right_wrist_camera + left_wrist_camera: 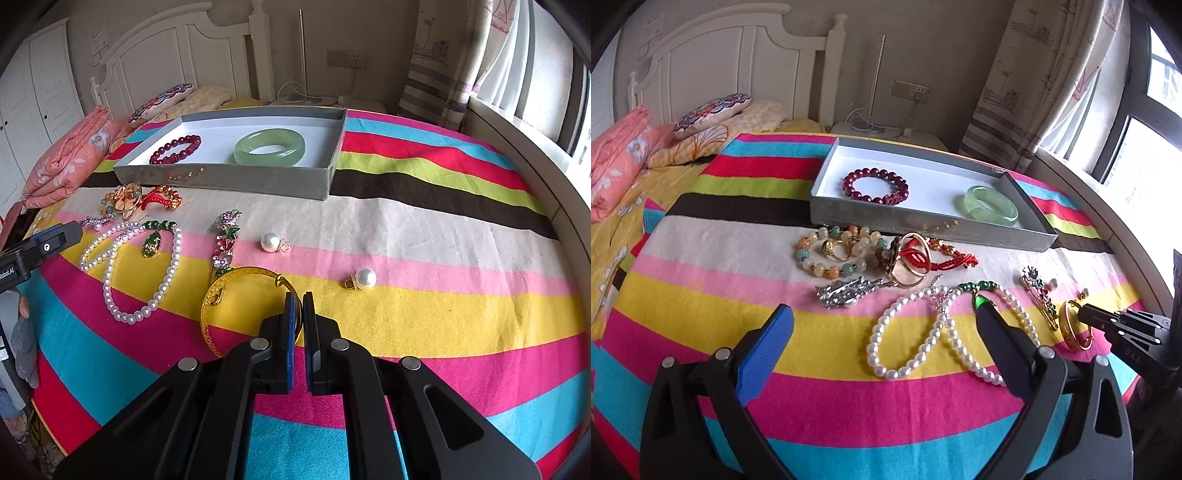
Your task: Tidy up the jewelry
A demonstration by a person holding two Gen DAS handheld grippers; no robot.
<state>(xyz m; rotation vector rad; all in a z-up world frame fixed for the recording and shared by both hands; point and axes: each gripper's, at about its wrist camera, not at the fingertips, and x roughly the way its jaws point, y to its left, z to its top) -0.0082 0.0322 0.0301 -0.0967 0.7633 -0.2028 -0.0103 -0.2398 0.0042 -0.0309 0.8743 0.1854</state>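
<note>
A grey box with a white floor holds a dark red bead bracelet and a green jade bangle. Loose jewelry lies on the striped cloth: a pearl necklace with a green pendant, a multicolour bead bracelet, a red cord bracelet, a silver brooch, a flower brooch and two pearl pendants. My right gripper is shut on a gold bangle. My left gripper is open above the pearl necklace.
A striped cloth covers the bed. Folded quilts and pillows lie at the far left by the white headboard. A nightstand with cables stands behind the box. A curtain and window ledge run along the right.
</note>
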